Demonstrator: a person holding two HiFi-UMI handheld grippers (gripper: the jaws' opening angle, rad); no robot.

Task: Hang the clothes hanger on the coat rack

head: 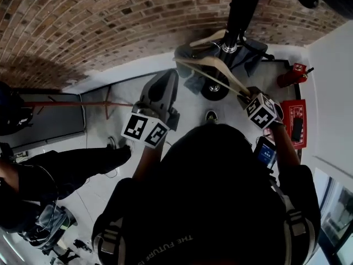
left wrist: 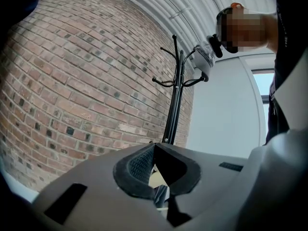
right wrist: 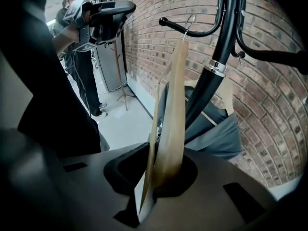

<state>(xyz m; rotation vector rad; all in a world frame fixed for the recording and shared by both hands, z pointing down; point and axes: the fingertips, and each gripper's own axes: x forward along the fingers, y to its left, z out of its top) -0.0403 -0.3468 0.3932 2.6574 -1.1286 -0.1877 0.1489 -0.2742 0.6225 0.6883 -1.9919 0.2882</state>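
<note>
The right gripper (right wrist: 161,177) clamps one end of the wooden hanger (right wrist: 175,105), its hook (right wrist: 190,22) at a coat rack (right wrist: 216,66) arm (seating unclear). Light, stiff and smooth, it probably swings from this grip. The left gripper (left wrist: 154,170) is closed and empty.

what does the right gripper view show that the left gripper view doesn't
Only the right gripper view: the wooden hanger clamped in the right gripper's fingers, its hook by a rack arm, and a grey garment. Only the left gripper view: the rack's top prongs and a white wall. Both: the black coat rack and the brick wall.
</note>
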